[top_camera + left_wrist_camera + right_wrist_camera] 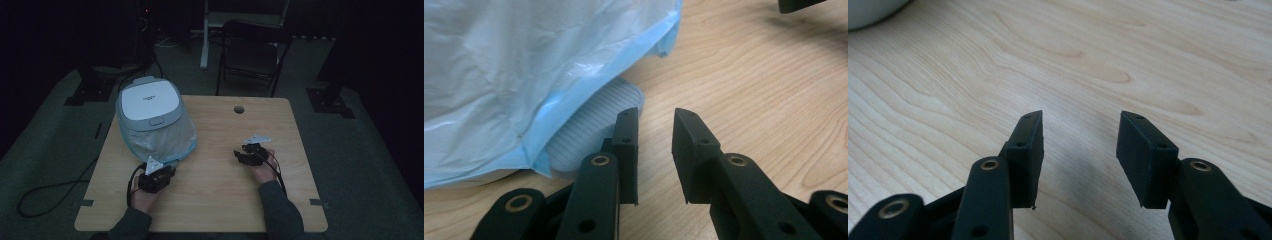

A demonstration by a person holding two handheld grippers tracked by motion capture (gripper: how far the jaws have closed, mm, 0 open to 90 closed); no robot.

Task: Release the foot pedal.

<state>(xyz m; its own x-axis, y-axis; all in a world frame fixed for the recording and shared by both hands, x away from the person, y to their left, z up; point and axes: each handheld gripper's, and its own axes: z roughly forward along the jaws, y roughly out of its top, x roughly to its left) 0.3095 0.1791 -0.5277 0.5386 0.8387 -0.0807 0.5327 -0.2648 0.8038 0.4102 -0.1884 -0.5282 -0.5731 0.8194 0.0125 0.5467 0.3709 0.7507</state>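
Note:
A white-lidded appliance (150, 102) stands at the table's back left, wrapped in a translucent pale blue plastic bag (157, 140). My left gripper (166, 169) rests on the wood just in front of the bag's near edge. In the left gripper view the jaws (656, 117) stand open with nothing between them. The crinkled bag (524, 65) lies just beyond and left of them, and a ribbed pale part (594, 125) peeks out from under it beside the left jaw. My right gripper (239, 155) sits low over bare wood at the right. It is open (1080, 120) and empty.
The wooden table (225, 200) has a round cable hole (239, 109) near its far edge. A black folding chair (250, 50) stands behind the table. A cable (50, 192) loops on the floor at the left. The room around is dark.

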